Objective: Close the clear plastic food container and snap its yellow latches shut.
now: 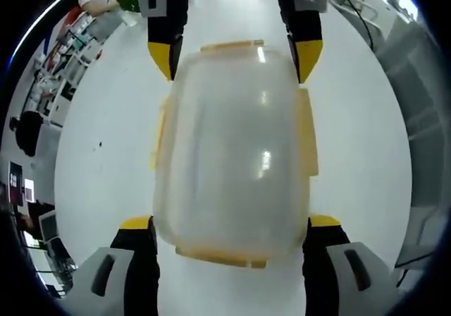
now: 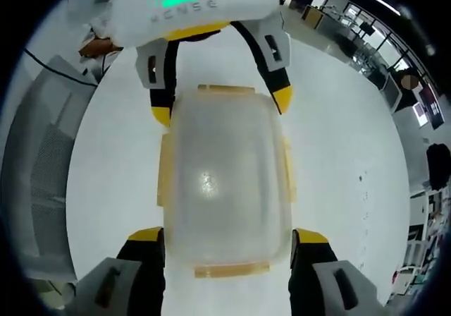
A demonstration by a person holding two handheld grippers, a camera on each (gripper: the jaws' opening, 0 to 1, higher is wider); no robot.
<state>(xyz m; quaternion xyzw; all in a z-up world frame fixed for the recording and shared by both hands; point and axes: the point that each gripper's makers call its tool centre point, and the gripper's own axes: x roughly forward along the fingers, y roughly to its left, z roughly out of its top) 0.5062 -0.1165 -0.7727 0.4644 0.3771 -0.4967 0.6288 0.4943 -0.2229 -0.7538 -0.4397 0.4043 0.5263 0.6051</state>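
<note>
The container (image 1: pixel 232 154) is lying lid-on upon the white table (image 1: pixel 106 154). The left gripper (image 1: pixel 229 224) and right gripper (image 2: pixel 229 235) are straddling its opposite ends, jaws spread wide, whether they touch it cannot be told.

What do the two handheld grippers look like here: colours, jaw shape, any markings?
Both match: grey housings with dark slots, black jaws ending in yellow tips. In the right gripper view, the left gripper carries a white box with a green light and grey lettering. The right gripper shows the same tapered yellow tips.
</note>
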